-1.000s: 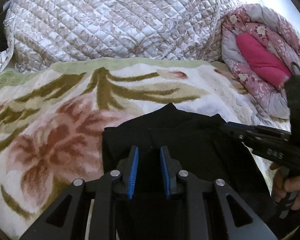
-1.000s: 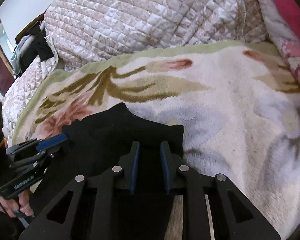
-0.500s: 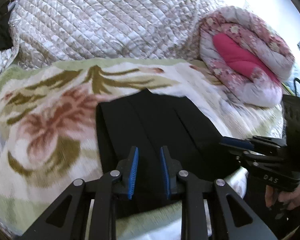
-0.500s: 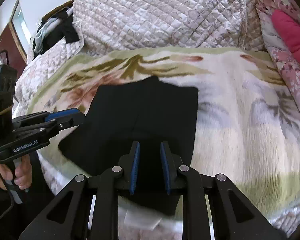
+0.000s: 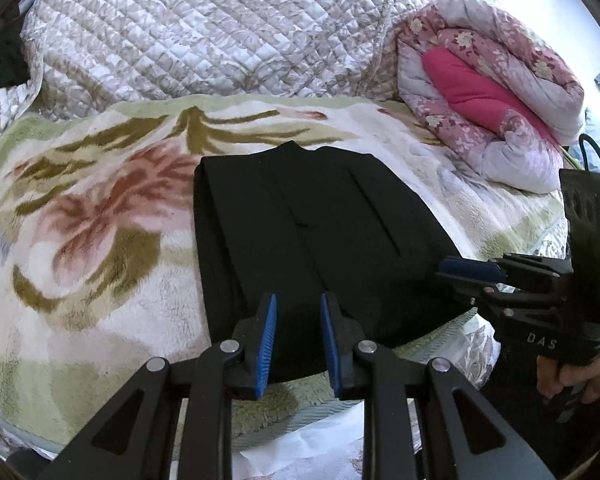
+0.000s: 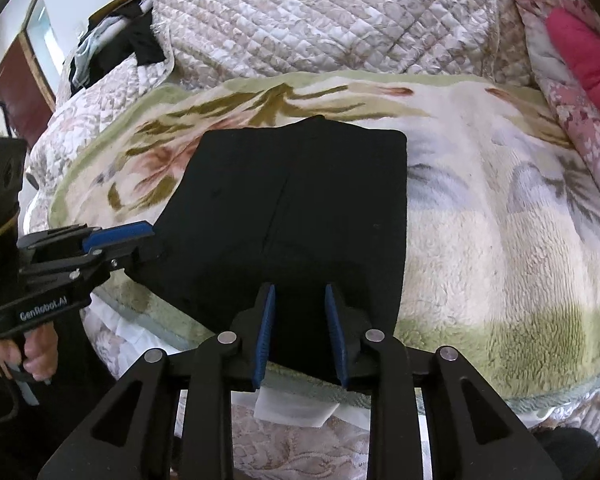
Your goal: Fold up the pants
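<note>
Black pants [image 5: 308,240] lay folded into a compact rectangle on the flowered blanket [image 5: 100,216] near the bed's front edge, both grippers drawn back to the near hem. A second before, the garment sat bunched close under the cameras; it was now spread flat with its layers stacked. The left gripper [image 5: 298,340] held its jaws partly spread over the pants' near edge; whether its pads still pinched cloth could not be told. The right gripper [image 6: 300,332] had just been opening, its jaws standing a little apart with the hem between them but seemingly not clamped. That release suggested the fold had been set down and the task was near its end. A rolled quilt [image 5: 496,92] lay at the far right.
</note>
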Available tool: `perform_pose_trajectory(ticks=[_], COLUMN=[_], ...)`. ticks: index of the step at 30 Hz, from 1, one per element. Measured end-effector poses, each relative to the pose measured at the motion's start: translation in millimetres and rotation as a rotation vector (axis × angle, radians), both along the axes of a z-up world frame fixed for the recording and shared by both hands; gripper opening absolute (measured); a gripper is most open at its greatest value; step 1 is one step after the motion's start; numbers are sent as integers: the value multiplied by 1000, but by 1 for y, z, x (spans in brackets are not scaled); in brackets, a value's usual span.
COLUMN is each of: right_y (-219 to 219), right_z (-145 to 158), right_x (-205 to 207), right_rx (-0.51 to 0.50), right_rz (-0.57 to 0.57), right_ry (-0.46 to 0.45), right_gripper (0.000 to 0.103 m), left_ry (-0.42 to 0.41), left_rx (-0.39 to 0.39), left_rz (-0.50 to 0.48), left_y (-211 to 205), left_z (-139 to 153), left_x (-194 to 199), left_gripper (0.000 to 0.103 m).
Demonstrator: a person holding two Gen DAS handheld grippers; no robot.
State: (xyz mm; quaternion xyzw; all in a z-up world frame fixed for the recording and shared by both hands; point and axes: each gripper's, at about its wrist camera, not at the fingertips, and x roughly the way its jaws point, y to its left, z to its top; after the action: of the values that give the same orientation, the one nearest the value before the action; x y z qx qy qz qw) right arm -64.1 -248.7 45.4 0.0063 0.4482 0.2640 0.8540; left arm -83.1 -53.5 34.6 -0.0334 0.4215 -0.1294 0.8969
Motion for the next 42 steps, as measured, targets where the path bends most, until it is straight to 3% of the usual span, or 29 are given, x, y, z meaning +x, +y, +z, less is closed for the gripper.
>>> perform_pose_trajectory(ticks=[3, 6, 15, 17, 20, 22, 32, 42], right_y=[4, 11, 16, 17, 17, 17, 19, -7], right_z=[-2, -2, -4, -3, -3, -3, 0, 6], right_x=[-3, -7, -9, -10, -10, -10, -9, 0], right_rx=[15, -26, -54, -63, -68, -68, -104, -76], right_rz=[22, 34, 30, 32, 30, 33, 39, -67], right_ry=[-15, -45, -68, -72, -72, -73, -67, -49], right_gripper=[44, 49, 49, 49, 49, 49, 49, 49], left_ry=[0, 0, 8, 9, 27, 34, 25, 30], left_rx=[12, 9, 22, 25, 22, -6, 14, 13], left_rz=[4, 16, 36, 41, 67, 72, 68, 88], left_y=[0, 2, -3, -2, 2, 6, 4, 14], left_z=[-3, -5, -6, -6, -9, -10, -9, -9], left_x=[1, 3, 4, 4, 6, 6, 6, 10], left_gripper=[25, 25, 27, 29, 40, 41, 41, 44])
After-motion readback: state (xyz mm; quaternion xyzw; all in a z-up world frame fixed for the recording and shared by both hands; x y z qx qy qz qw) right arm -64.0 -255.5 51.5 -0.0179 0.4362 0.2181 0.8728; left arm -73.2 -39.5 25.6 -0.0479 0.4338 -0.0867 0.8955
